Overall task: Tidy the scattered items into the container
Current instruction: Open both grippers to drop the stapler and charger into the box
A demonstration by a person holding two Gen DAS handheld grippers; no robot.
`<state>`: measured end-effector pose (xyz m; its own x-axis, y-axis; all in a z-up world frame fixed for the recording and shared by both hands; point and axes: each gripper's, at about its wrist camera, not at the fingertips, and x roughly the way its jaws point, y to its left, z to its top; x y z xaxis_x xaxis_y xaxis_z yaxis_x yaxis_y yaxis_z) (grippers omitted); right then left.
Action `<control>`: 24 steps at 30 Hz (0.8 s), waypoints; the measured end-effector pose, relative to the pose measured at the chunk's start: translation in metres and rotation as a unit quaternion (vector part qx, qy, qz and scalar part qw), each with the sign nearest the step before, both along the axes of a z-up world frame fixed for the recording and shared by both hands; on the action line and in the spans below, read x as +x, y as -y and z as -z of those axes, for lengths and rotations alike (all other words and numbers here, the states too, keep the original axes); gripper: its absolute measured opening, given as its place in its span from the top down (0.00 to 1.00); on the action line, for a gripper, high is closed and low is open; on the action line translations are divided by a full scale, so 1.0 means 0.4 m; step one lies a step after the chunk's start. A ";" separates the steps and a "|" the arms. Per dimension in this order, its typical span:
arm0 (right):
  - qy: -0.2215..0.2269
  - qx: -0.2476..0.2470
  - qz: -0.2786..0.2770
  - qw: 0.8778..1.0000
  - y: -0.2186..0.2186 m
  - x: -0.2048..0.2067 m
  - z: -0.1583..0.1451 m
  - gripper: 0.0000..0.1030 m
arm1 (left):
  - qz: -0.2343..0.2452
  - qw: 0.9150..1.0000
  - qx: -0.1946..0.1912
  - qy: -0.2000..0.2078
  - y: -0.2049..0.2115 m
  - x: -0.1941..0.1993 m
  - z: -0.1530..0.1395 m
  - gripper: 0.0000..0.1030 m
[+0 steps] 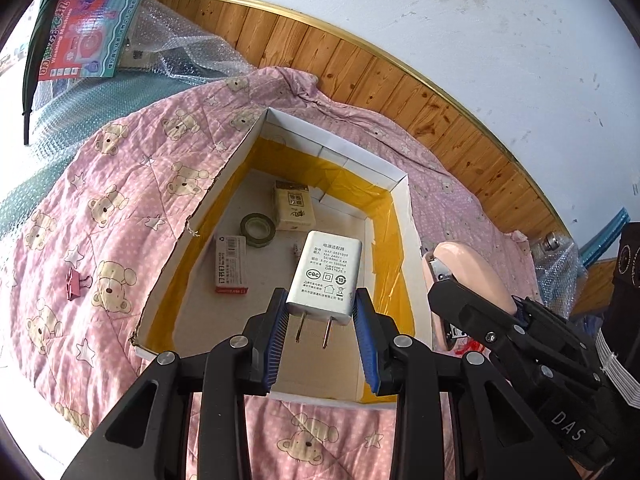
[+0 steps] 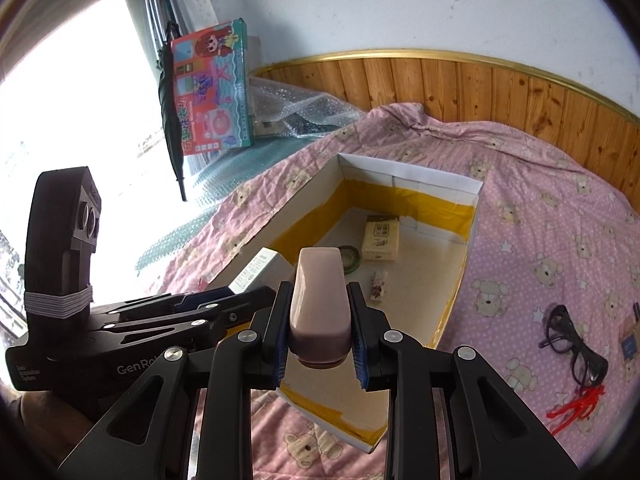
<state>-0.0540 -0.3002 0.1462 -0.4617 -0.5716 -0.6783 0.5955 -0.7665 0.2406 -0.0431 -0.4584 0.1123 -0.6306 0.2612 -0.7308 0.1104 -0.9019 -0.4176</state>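
Just then I had both grippers over the open cardboard box on the pink bear-print quilt. My left gripper was clenched on a white USB power adapter, its two prongs pointing back toward the camera, held above the box's near half. My right gripper was clamped on a pale pink stapler, held over the box's near left corner, just beside the left tool. Inside the box I could see a tissue pack toward the far wall, a roll of dark tape touching its near left corner, a box of staples by the left wall, and a small wrapped item I could not identify. Outside it, a pink binder clip lay on the quilt to the left, while black glasses and a red string lay well to the right.
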 end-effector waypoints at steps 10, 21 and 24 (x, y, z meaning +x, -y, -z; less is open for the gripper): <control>0.042 -0.015 0.040 0.998 -0.028 -0.076 0.055 0.62 | 0.002 0.999 0.026 0.035 0.051 -0.064 0.088 0.63; 0.057 -0.021 0.066 0.996 -0.056 -0.098 0.071 0.62 | -0.009 0.998 0.042 0.037 0.082 -0.064 0.088 0.63; 0.057 -0.021 0.064 0.996 -0.054 -0.091 0.070 0.62 | 0.002 0.998 0.043 0.039 0.060 -0.068 0.089 0.63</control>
<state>-0.0904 -0.2784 0.1180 -0.4536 -0.5420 -0.7074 0.4599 -0.8223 0.3351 -0.0705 -0.4825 0.0766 -0.5723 0.3275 -0.7518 0.1421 -0.8634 -0.4842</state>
